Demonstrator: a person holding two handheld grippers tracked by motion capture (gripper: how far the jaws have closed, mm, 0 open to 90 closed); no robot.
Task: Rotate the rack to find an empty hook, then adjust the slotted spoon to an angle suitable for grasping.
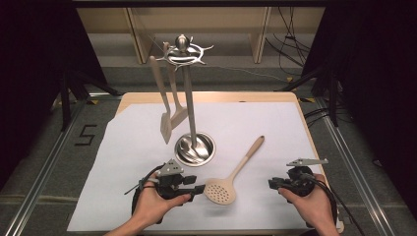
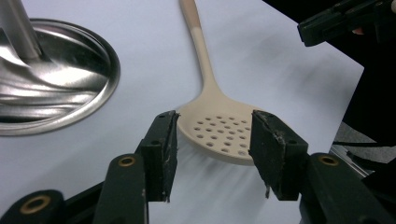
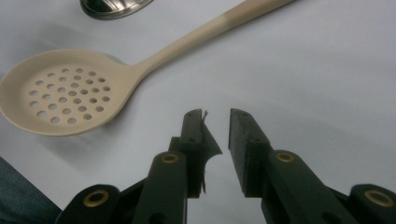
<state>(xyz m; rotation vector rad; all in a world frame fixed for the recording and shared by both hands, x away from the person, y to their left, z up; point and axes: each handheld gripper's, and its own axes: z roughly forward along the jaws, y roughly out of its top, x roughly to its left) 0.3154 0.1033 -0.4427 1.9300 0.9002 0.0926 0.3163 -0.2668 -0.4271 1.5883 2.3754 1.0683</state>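
A beige slotted spoon (image 1: 221, 191) lies flat on the white sheet, bowl toward me and handle pointing away to the right. My left gripper (image 1: 199, 189) is low at the left of the bowl. In the left gripper view, my left gripper (image 2: 215, 119) is open, its jaws wide on either side of the spoon (image 2: 222, 133) bowl's near edge without pressing it. My right gripper (image 1: 273, 184) rests to the right of the spoon. In the right gripper view, my right gripper (image 3: 216, 114) has a narrow gap with nothing in it, and the spoon (image 3: 65, 93) lies off to its left.
A metal utensil stand (image 1: 195, 147) with a round dish base rises behind the spoon, and two beige spatulas (image 1: 167, 123) hang from its top ring. The white sheet (image 1: 255, 123) covers most of the wooden table. My right gripper (image 2: 336, 21) appears far off in the left gripper view.
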